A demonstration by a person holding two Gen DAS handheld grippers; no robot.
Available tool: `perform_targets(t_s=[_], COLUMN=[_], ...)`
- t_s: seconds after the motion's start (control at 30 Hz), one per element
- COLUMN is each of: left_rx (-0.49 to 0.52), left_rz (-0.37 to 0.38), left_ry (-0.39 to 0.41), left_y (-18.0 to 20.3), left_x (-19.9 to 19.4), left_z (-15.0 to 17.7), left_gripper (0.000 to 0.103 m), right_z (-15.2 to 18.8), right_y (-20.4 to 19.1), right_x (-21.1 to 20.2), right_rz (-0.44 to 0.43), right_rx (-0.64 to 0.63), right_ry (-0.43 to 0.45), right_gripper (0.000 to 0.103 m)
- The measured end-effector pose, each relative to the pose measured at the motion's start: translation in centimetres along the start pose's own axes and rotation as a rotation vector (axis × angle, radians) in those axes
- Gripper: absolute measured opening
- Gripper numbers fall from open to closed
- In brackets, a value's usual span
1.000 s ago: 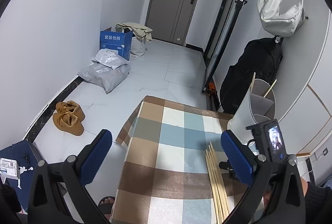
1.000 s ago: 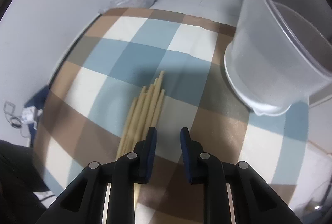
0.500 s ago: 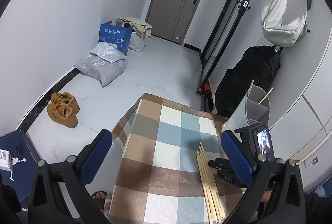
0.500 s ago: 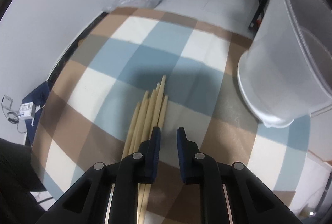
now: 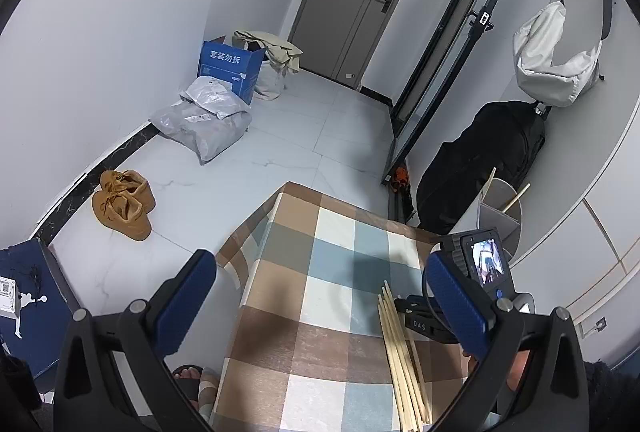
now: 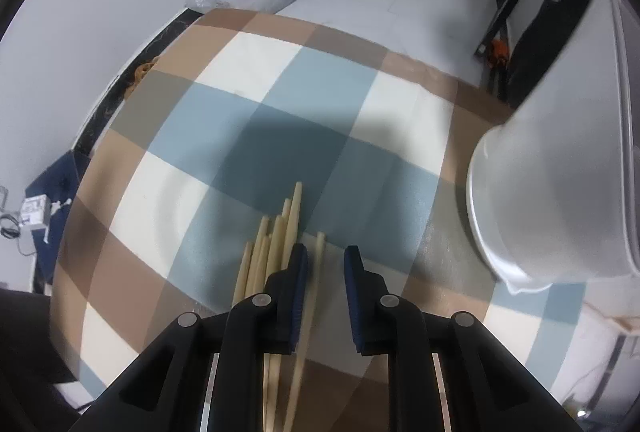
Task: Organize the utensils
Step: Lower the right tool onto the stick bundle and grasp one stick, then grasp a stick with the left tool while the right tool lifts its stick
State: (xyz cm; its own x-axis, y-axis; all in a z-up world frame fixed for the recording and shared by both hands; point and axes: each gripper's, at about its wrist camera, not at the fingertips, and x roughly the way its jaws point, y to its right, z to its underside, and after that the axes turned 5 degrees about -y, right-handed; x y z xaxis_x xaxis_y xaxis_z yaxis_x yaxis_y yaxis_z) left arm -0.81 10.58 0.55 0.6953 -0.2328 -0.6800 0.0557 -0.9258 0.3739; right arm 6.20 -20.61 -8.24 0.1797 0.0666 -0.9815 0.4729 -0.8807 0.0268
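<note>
Several pale wooden chopsticks (image 6: 276,252) lie in a bundle on the checked tablecloth (image 6: 240,136). One chopstick (image 6: 318,256) lies apart from the bundle, between the fingers of my right gripper (image 6: 326,272), which is open and low over the cloth. The bundle also shows in the left wrist view (image 5: 400,348), with the right gripper (image 5: 420,320) beside it. My left gripper (image 5: 320,308) is wide open and empty, held high above the table's left side. The grey divided utensil holder (image 6: 560,168) stands at the right, with two chopsticks in it (image 5: 502,200).
The table's far edge (image 5: 344,204) drops to a tiled floor with brown shoes (image 5: 124,204), grey bags (image 5: 204,116) and a blue box (image 5: 228,68). A black bag (image 5: 488,160) leans on the wall behind the holder.
My right gripper has opened wider and moved forward, and one chopstick now lies between its fingers, apart from the bundle. The left gripper has drifted up and back a little.
</note>
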Motion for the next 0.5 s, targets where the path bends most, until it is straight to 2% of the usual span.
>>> perform_targets(t_s=[0.13,0.23,0.33,0.4,0.5], left_rx=[-0.008,-0.013,-0.024,-0.031,-0.017], left_rz=[-0.003,-0.016,-0.047,-0.052,-0.06], left_ry=[-0.001,-0.009,-0.025,-0.058,-0.152], left_y=[-0.2,-0.4,-0.5,-0.4,0.4], left_x=[0.0,0.2,0.8,1.5,3.4], left_z=[-0.1,-0.2,-0.2,0.0,0.9], left_gripper=[0.102,0.102,0.102,0.102,0.102], right_z=[0.0,0.6,1.2,1.6,3.1], right_y=[0.1,0.2,0.8,1.5,3.5], right_x=[-0.2,-0.6,-1.2,-2.3,-5.1], right_rz=[0.006,-0.002,-0.017,-0.046,-0.1], right_rx=[0.016,0.014,0.017,0.038,0.089], right_ry=[0.014,0.031,0.066,0.114,0.205], right_gripper=[0.016,0.005,0.004,0.003,0.003])
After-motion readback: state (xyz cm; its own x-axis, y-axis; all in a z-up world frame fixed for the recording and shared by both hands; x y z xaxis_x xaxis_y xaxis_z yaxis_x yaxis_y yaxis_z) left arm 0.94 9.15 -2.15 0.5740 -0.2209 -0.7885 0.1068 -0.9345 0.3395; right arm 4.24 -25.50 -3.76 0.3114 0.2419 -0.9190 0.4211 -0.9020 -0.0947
